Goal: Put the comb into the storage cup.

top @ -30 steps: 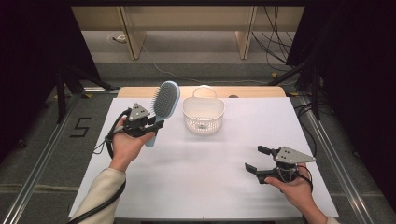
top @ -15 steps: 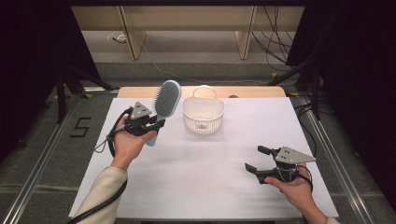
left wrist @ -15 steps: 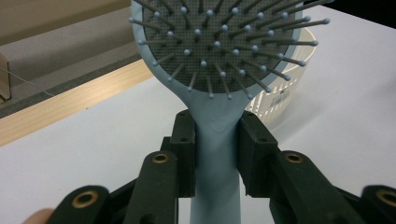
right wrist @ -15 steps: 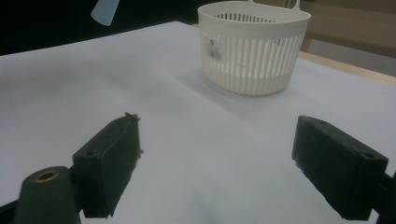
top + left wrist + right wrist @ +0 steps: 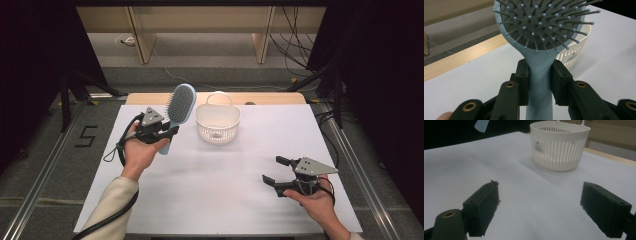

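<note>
Pale-blue hairbrush [image 5: 179,109], clenched at its handle by the left tongs [image 5: 161,131] above the table [image 5: 240,200] beside the white basket [image 5: 217,125], probably wants lowering head-first, right tongs [image 5: 279,170] released.

You've got a white-topped table [image 5: 220,200] with a wood far edge, grey floor [image 5: 45,165] marked "5" [image 5: 86,136], loose cables [image 5: 295,35], wooden furniture legs [image 5: 141,42] behind, dark sides.
</note>
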Available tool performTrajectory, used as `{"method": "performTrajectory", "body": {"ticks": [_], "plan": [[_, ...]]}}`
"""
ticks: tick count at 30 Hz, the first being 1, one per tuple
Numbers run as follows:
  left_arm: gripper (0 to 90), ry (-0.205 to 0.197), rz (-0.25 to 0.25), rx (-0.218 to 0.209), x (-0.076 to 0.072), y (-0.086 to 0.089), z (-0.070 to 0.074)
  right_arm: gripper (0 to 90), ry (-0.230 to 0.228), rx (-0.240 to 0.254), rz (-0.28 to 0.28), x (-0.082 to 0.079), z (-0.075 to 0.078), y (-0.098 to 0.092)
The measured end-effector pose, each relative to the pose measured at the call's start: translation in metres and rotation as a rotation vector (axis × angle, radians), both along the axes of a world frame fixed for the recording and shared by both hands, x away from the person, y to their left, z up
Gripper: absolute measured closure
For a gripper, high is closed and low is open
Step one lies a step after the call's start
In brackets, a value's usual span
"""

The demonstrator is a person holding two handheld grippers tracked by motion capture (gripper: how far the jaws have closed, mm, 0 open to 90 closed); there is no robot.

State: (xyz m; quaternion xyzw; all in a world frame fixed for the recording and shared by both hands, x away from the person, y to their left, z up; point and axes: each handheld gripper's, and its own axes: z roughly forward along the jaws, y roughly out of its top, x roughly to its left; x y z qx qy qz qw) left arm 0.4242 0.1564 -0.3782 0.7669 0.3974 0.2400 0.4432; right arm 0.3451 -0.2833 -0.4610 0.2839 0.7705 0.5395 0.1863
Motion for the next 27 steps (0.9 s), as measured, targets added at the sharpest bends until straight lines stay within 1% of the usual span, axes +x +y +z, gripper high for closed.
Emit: {"method": "performTrajectory", "body": {"ticks": [4,7,27], "plan": [[70.0,0.004,0.0,-0.004,0.0011,-0.0016,0.0006,16.4,0.0,0.001,0.0,-0.0001,0.0001,0.0],[70.0,0.002,-0.002,-0.001,0.0017,-0.0025,0.0008,16.3,0.0,0.001,0.001,-0.0001,0.0001,0.0],[70.0,-0.011,-0.001,-0.016,0.005,-0.0068,0.0027,16.4,-0.001,-0.001,0.002,-0.0001,0.0,0.0]]}}
